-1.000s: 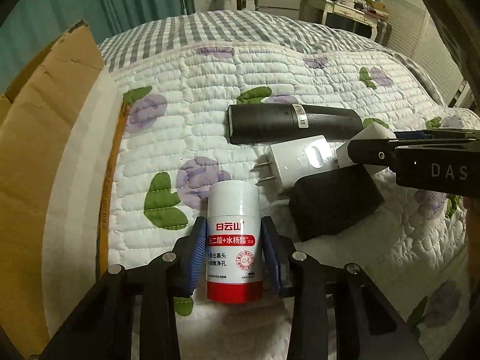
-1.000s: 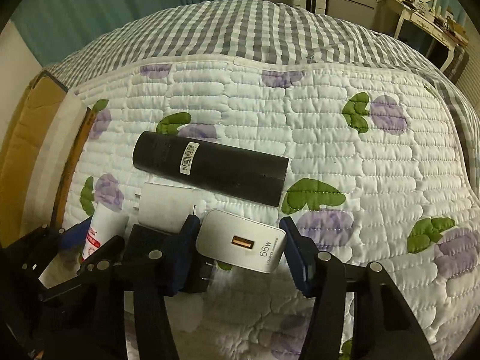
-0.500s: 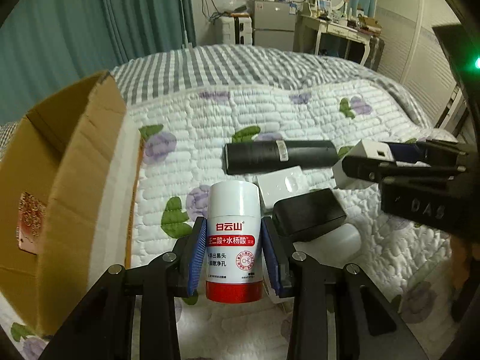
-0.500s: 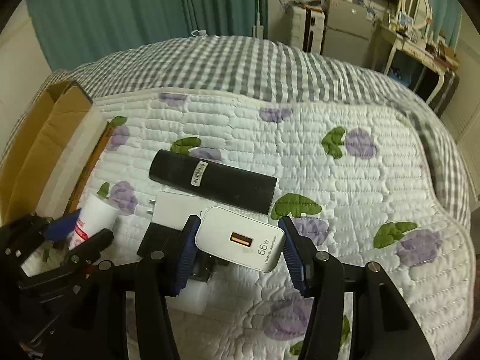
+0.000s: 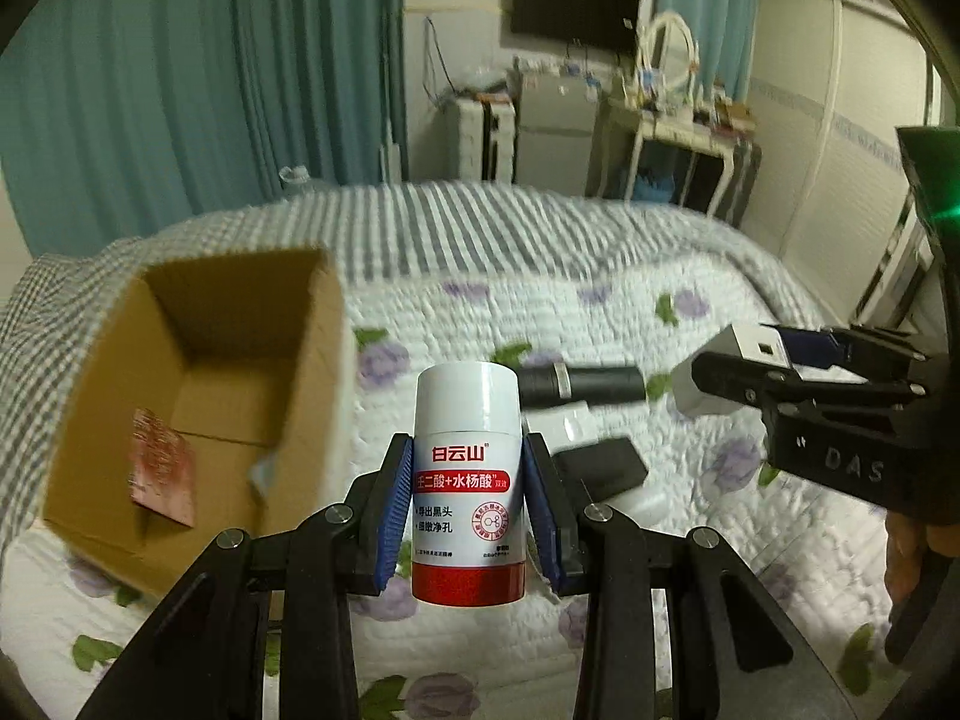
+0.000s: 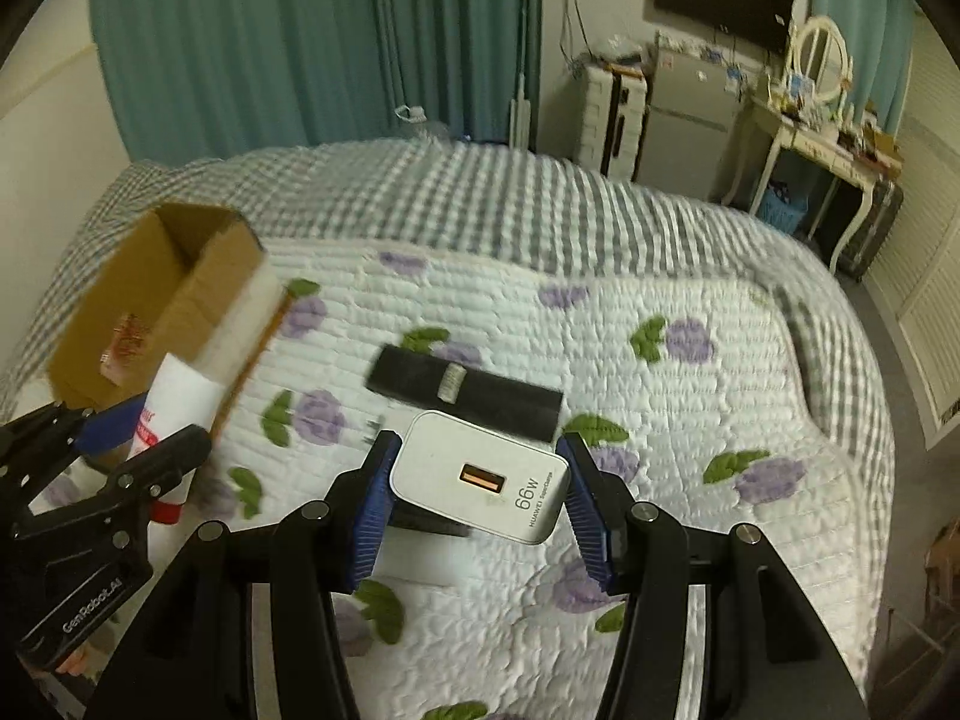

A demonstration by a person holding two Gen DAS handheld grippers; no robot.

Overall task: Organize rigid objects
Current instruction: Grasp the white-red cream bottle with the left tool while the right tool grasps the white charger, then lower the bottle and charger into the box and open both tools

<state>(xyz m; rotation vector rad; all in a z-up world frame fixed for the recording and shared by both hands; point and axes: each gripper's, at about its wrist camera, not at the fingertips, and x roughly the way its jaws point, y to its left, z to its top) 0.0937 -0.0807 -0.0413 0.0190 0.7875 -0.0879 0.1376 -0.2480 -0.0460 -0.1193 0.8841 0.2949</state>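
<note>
My left gripper (image 5: 468, 510) is shut on a white bottle with a red base (image 5: 468, 480), held upright above the bed. My right gripper (image 6: 477, 498) is shut on a white 66W charger (image 6: 480, 477), also lifted off the quilt. In the left wrist view the right gripper (image 5: 774, 372) shows at the right with the charger (image 5: 729, 354). In the right wrist view the left gripper (image 6: 129, 441) and the bottle (image 6: 180, 396) show at the lower left. An open cardboard box (image 5: 198, 396) lies to the left, with a red packet (image 5: 162, 468) inside.
On the flowered quilt (image 6: 690, 420) lie a black tube (image 6: 468, 393), a white plug adapter (image 5: 570, 423), a flat black block (image 5: 606, 462) and a white object (image 5: 642, 501). Teal curtains, a small fridge and a dressing table stand beyond the bed.
Both grippers have risen off the quilt with the bottle and the charger held. The views tilted up, so the box's inside and the room's far side now show.
</note>
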